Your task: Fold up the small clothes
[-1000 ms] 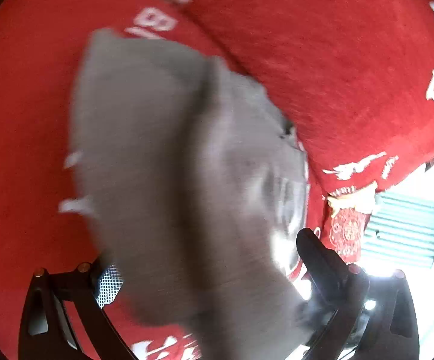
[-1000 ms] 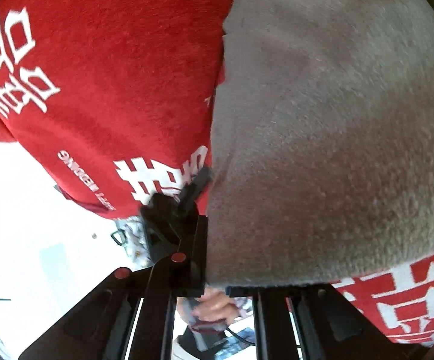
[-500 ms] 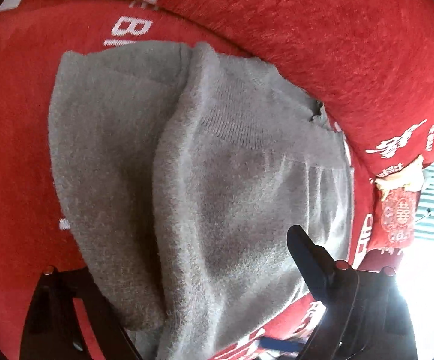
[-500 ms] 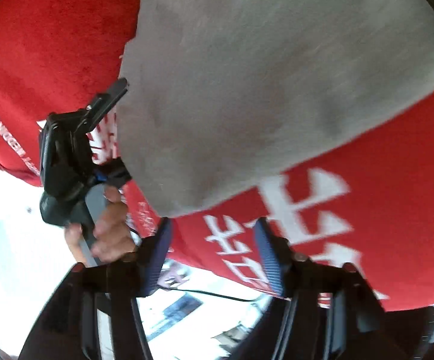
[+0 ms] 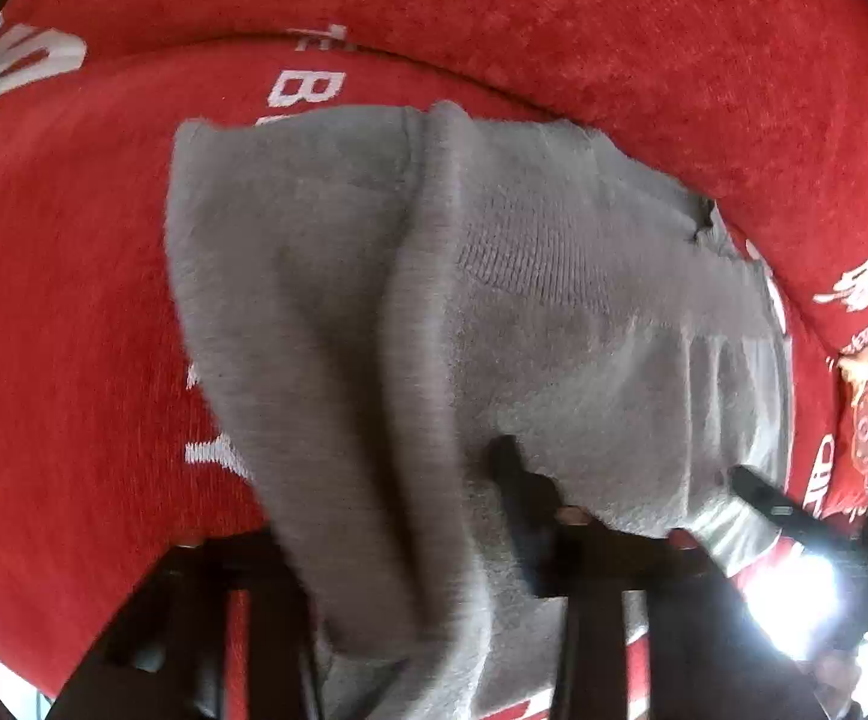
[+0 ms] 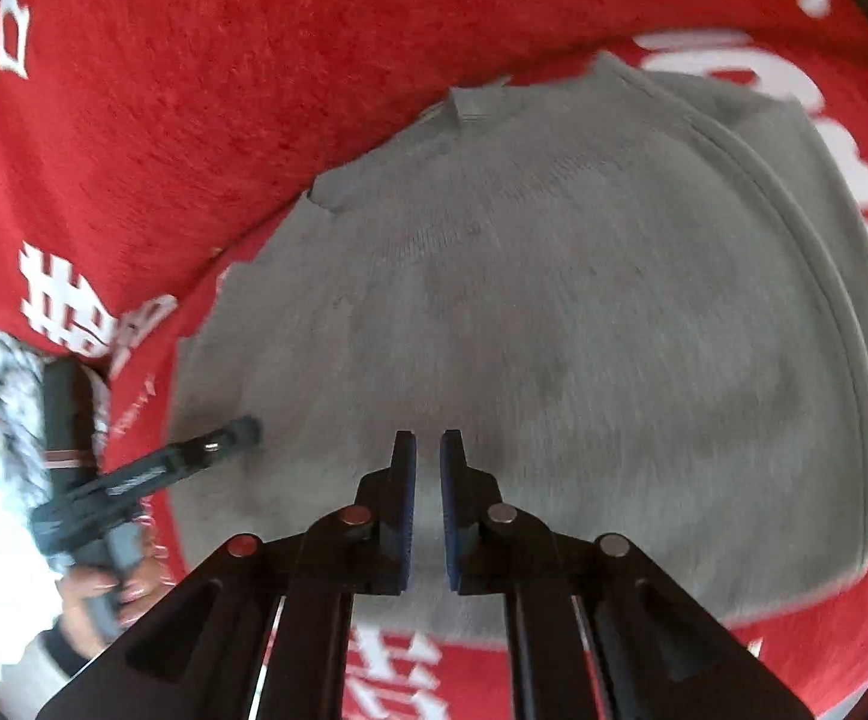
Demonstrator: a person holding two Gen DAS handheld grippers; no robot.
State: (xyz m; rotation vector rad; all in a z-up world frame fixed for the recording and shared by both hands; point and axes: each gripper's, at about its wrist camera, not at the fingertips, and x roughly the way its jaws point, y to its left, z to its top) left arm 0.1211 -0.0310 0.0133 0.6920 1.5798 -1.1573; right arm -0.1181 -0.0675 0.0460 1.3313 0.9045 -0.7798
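A grey knit garment point(image 5: 553, 312) lies folded on the red plush seat point(image 5: 74, 330). One long fold runs down the middle and drapes over my left gripper point(image 5: 404, 498). Its jaws are closing with that fold between them. The right finger point(image 5: 517, 480) presses into the cloth and the left finger is hidden under it. In the right wrist view the left gripper point(image 6: 242, 432) sits at the garment's point(image 6: 553, 312) left edge. My right gripper point(image 6: 428, 438) hovers over the garment's near part, shut, with nothing between its pads.
A red cover with white characters spreads over the seat, and a raised back cushion point(image 5: 553, 12) runs behind the garment. A hand point(image 6: 110, 594) holds the left gripper beside a fluffy grey-white thing point(image 6: 2, 420). Bright glare point(image 5: 805, 594) fills the lower right.
The left jaws went from wide open to narrow around the fold. The right gripper opened, came away from the garment's edge, then shut empty and swung over the garment.
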